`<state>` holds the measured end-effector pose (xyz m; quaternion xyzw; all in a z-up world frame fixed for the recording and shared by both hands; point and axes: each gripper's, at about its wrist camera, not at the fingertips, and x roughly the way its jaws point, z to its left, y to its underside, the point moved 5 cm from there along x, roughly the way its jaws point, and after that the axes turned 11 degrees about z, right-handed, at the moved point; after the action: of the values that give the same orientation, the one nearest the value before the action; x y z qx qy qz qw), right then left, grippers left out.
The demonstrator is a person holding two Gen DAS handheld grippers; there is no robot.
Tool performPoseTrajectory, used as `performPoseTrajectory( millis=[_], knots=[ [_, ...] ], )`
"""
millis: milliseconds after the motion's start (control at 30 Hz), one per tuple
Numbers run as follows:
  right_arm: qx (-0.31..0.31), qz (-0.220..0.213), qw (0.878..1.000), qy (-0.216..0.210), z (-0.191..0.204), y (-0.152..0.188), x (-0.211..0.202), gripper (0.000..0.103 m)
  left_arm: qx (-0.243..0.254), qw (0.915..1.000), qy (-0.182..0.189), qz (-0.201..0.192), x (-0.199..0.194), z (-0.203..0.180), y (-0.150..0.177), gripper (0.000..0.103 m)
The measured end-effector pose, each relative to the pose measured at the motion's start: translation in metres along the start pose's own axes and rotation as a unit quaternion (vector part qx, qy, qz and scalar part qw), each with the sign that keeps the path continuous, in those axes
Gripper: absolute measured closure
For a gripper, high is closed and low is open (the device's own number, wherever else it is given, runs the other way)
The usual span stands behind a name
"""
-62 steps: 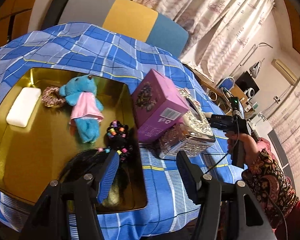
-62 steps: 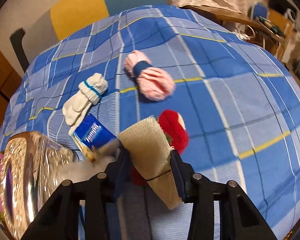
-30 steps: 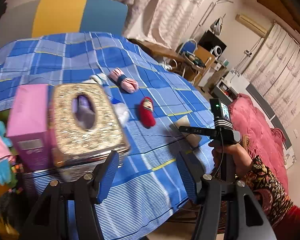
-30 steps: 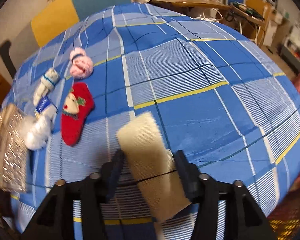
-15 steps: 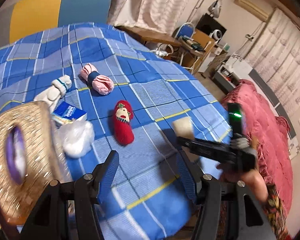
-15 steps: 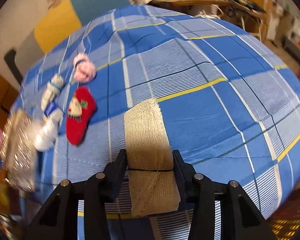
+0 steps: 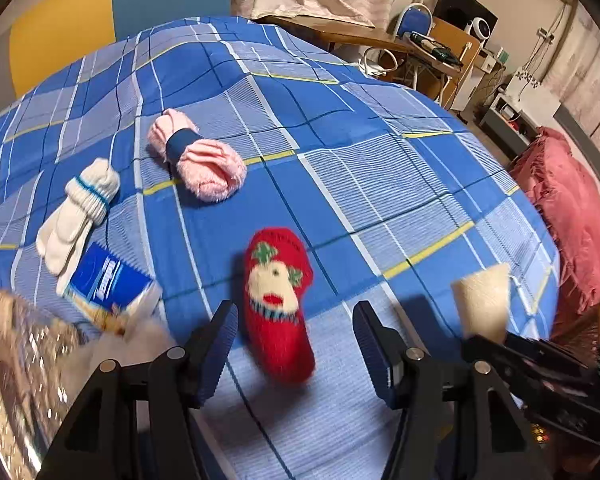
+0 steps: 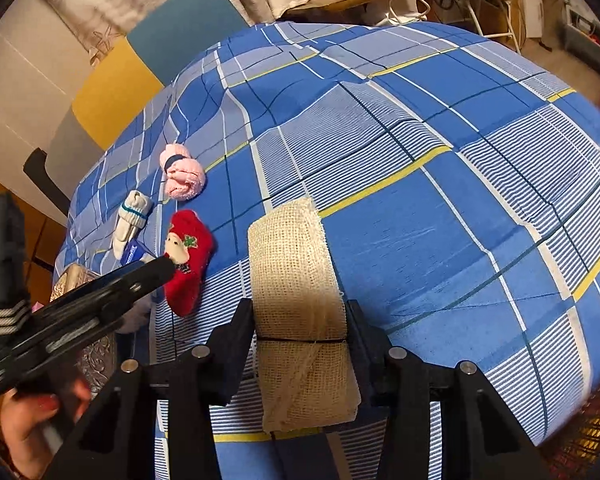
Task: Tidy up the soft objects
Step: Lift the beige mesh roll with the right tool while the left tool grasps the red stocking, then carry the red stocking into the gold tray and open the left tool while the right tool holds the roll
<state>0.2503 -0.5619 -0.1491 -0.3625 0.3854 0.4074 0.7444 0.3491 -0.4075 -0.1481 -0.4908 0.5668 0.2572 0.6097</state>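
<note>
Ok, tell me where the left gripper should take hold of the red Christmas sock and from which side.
Grip the red Christmas sock across its narrow middle, coming down from above. It lies flat on the checked cloth, lengthwise between the left gripper's open fingers, so they can likely close on its two long edges.

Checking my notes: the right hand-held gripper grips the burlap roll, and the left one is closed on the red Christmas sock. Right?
Not quite. The left hand-held gripper is open, with the red Christmas sock lying ungripped between its fingers, as the left wrist view shows. The right hand-held gripper does grip the burlap roll.
</note>
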Motion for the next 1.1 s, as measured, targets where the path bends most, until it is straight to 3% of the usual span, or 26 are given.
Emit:
performPoseTrajectory(
  millis=[233,267,333,433,500,667,1100],
  knots=[
    [-0.004,0.006,1.000,-0.009,0.004,0.000,0.003,0.057,0.002,0.9996,-0.020,0.017,0.026,0.004,-0.008,0.043],
    [-0.004,0.006,1.000,-0.010,0.004,0.000,0.003,0.058,-0.003,0.9997,-0.011,0.020,0.028,0.006,-0.007,0.047],
    [-0.002,0.005,1.000,-0.009,0.004,0.000,0.003,0.057,-0.012,0.9997,-0.006,0.023,0.032,0.008,-0.006,0.067],
    [0.003,0.006,1.000,-0.013,0.002,0.000,0.003,0.057,-0.026,0.9994,-0.003,0.024,0.034,0.017,-0.001,0.079],
    [0.006,0.008,1.000,-0.018,0.001,0.000,0.004,0.057,-0.028,0.9993,0.000,0.023,0.033,0.020,0.003,0.082],
    [0.011,0.007,1.000,-0.020,-0.001,0.001,0.003,0.057,-0.046,0.9983,0.032,0.014,0.020,0.018,0.017,0.084],
    [0.020,0.000,1.000,-0.020,-0.005,0.003,-0.001,0.058,-0.008,0.9956,0.092,-0.016,-0.020,-0.019,0.069,0.084]
  ],
)
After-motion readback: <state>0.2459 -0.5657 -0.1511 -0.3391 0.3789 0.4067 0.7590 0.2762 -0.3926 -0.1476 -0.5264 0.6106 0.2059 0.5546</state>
